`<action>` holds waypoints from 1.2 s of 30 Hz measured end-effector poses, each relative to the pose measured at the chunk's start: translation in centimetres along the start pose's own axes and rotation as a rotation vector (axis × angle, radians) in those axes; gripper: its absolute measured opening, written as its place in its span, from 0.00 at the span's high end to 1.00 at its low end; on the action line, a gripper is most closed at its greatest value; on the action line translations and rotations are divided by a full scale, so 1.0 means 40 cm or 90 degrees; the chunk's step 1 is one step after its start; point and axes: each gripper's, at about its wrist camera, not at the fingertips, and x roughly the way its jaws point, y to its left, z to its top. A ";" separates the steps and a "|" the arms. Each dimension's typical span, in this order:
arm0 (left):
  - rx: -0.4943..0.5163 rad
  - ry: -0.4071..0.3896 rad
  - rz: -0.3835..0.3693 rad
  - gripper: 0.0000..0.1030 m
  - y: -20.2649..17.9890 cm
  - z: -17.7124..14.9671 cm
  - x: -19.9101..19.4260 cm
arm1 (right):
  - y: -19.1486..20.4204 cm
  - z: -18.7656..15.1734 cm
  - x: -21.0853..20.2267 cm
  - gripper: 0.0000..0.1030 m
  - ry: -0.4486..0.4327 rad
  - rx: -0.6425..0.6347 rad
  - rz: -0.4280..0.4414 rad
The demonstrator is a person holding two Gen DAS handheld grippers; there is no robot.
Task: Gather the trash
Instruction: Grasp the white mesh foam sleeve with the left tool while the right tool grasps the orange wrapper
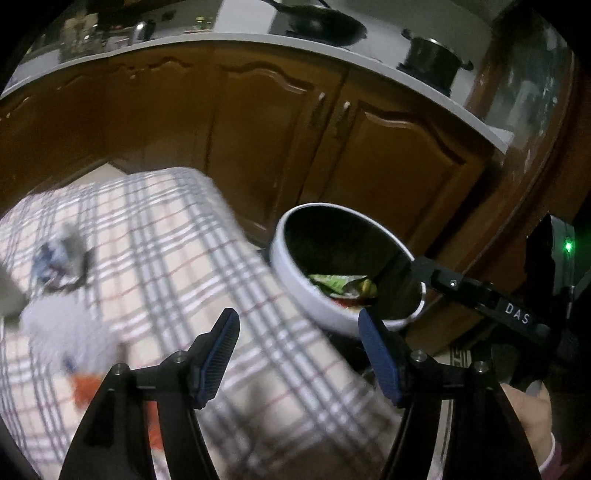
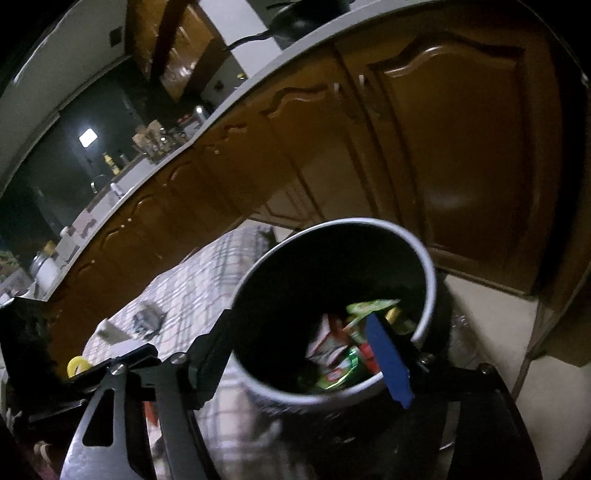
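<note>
A white round bin [image 1: 314,295] with a dark inside stands beside the table, holding green and red wrappers [image 1: 345,286]. My left gripper [image 1: 297,354] is open and empty above the plaid tablecloth [image 1: 177,251], left of the bin. My right gripper [image 2: 303,350] is open over the bin's mouth [image 2: 332,280], above the wrappers [image 2: 343,354] inside; it holds nothing. The right gripper's finger also shows in the left wrist view [image 1: 476,291] at the bin's rim. Blurred trash pieces [image 1: 62,262] and an orange scrap [image 1: 86,387] lie on the cloth.
Brown cabinet doors [image 1: 258,122] run behind the table under a grey counter with a wok [image 1: 321,26] and a pot [image 1: 432,61]. A yellow object [image 2: 77,365] lies on the table's near side. Pale floor tiles [image 2: 491,332] lie right of the bin.
</note>
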 end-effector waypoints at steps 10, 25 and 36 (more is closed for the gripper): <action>-0.071 -0.036 0.049 0.35 0.157 -0.108 -0.188 | 0.148 -0.097 0.030 0.26 0.036 -0.032 0.053; -0.163 -0.067 0.107 0.35 0.316 -0.191 -0.344 | 0.372 -0.216 0.122 0.26 0.113 -0.108 0.127; -0.175 -0.047 0.111 0.36 0.379 -0.170 -0.287 | 0.422 -0.246 0.178 0.27 0.149 -0.131 0.133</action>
